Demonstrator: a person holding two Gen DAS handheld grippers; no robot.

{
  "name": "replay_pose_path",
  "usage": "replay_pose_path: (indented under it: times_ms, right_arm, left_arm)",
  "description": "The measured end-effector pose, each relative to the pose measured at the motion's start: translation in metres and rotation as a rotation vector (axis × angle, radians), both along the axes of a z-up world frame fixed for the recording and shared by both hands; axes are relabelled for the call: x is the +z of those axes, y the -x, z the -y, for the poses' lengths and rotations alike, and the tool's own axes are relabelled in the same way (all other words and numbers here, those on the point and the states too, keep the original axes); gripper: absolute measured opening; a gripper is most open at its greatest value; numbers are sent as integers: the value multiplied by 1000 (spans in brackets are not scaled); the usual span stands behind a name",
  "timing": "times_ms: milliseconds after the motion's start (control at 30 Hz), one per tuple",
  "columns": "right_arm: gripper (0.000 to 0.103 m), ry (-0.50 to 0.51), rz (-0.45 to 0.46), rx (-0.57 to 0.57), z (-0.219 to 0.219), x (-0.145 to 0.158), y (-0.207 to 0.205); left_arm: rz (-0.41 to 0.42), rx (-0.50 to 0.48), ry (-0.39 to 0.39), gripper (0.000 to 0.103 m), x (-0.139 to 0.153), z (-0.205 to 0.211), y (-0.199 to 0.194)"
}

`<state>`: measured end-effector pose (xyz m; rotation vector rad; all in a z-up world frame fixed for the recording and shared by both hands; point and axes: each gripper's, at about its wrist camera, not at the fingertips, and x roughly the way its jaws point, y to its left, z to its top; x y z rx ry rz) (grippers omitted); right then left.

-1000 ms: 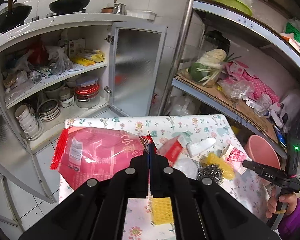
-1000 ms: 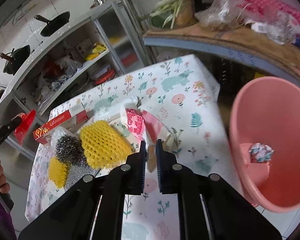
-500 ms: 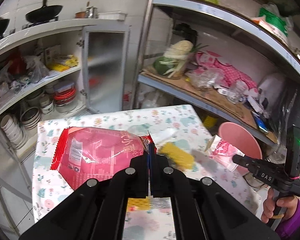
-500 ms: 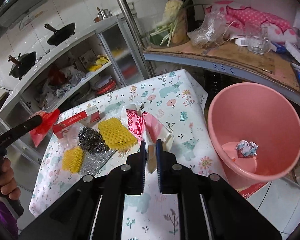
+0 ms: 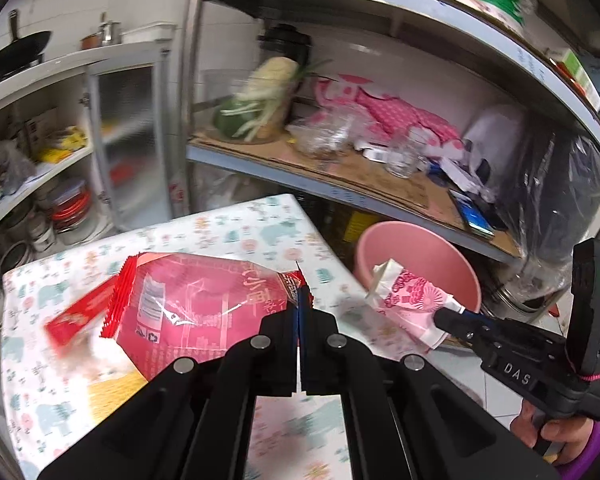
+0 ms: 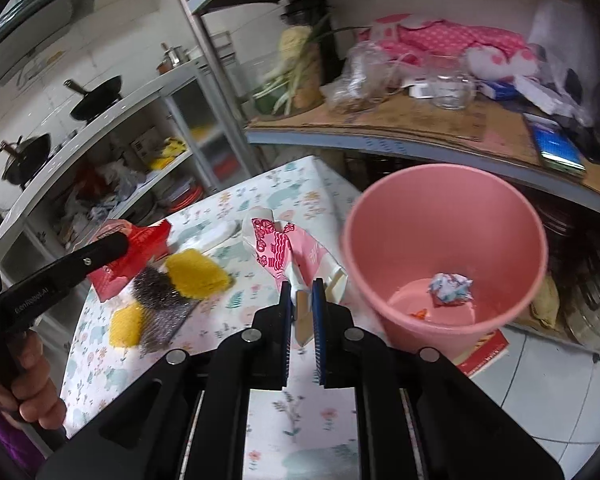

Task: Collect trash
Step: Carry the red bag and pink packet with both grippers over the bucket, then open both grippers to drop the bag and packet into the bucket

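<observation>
Left gripper (image 5: 300, 312) clamped on red snack bag (image 5: 204, 312). Right gripper (image 6: 301, 300) pinching pink-white wrapper (image 6: 288, 252), pink bin (image 6: 444, 248) at its 2 o'clock.

The left gripper (image 5: 301, 312) has its jaws pinched nearly together on a red snack bag (image 5: 204, 304). The right gripper (image 6: 301, 300) clamps a pink-and-white wrapper (image 6: 296, 256). A bare hand (image 6: 28, 384) grips each handle from below.

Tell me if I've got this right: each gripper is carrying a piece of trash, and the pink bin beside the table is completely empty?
Not quite. The pink bin is not empty: the right wrist view shows a crumpled paper ball at its bottom. The rest holds: the left gripper carries a red bag, the right gripper a pink wrapper.
</observation>
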<state>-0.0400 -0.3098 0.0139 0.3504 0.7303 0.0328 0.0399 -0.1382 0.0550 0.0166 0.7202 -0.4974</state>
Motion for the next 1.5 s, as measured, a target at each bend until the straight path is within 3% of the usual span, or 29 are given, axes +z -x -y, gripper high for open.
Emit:
replay_pose_path:
  times_ms: [400,733,1067,1500]
  right_arm:
    - [10,6,-12,-166,55,-6,12]
    - [10,31,-44,-270,93,-18,11]
    - [10,58,-111,-266,106,-35,-10]
    - [11,60,-156,-235,105,-50,-22]
  left_arm:
    - [3,-163,-22,0,-10,98,-7]
    - [-44,-262,-9,0,-29,157,-19]
    - [-145,-315,-22,0,-64,188,-35]
    - [-190,-323,-55,0,-86,199,-43]
